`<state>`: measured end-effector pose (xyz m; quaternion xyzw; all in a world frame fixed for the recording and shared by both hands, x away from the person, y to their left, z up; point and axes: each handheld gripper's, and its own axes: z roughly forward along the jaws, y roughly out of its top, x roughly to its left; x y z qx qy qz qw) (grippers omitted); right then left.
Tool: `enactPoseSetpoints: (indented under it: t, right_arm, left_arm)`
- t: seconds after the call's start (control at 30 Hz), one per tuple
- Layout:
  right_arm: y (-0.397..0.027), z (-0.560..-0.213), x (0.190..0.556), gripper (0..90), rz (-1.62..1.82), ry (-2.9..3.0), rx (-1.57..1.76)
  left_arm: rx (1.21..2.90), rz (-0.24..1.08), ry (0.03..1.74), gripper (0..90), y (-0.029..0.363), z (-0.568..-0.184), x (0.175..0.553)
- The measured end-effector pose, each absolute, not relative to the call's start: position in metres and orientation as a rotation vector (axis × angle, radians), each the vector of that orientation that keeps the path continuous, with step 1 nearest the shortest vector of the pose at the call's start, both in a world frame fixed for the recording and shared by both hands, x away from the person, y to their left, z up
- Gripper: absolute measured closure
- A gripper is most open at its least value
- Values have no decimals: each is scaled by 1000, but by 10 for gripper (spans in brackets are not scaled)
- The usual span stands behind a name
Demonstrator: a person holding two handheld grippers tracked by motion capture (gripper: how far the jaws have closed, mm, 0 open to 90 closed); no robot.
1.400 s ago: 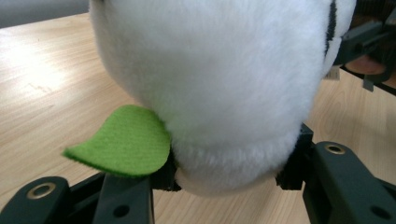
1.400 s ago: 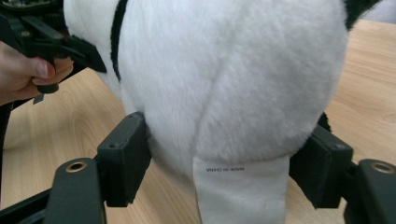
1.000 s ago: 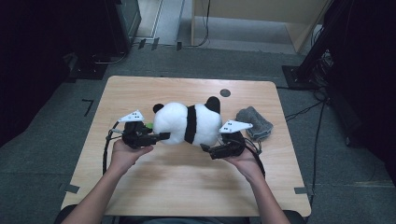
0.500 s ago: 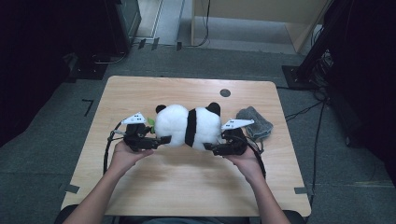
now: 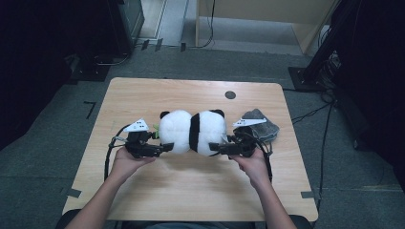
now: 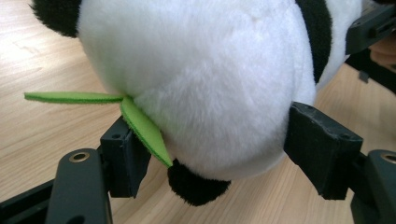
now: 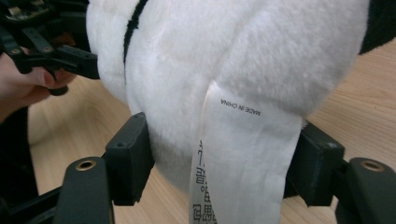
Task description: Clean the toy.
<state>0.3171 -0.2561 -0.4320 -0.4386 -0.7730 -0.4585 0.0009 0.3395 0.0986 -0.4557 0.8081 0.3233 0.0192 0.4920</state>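
While the plush panda (image 5: pixel 192 132) is lying on its side across the middle of the wooden table (image 5: pixel 143 95), its long axis is running from the person's left to right, so each end is facing one tool. Seen from above, the left gripper (image 5: pixel 165 148) is coming at the panda's head end and the right gripper (image 5: pixel 215 148) at its rump end, both at about the same nearness, so neither hand is holding an advantage. Its jaws having just been opening, the left gripper (image 6: pixel 212 154) is now bracketing the white cheek, with the green felt leaf (image 6: pixel 140 123) lying against one jaw and a black paw just beside it; the pads seem to be pressing into the fur. The right gripper (image 7: pixel 219 172), whose jaws have just been opening slightly after closing in, is pinching the white rump, and the sewn label (image 7: pixel 238 158) is hanging down between the jaws. A grey cloth (image 5: pixel 262 125) is resting just beyond the panda's rump end, behind the right hand. Judging from this, any coming lift is depending on both ends rising together along that left-to-right axis
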Motion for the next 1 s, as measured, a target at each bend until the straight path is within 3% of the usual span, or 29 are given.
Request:
enactPoseSetpoints:
  t: [0.17,0.5,1.0]
  right_arm:
    - [-254,-442,321,282,-1402,-2454,-1371]
    - [-251,-455,325,227,-1423,-2583,-1341]
    - [-252,-458,326,188,-1362,-2702,-1345]
  left_arm:
    - [1957,-21,836,271,100,-468,346]
    - [1942,-30,906,271,99,-481,356]
    - [1955,26,917,271,101,-479,356]
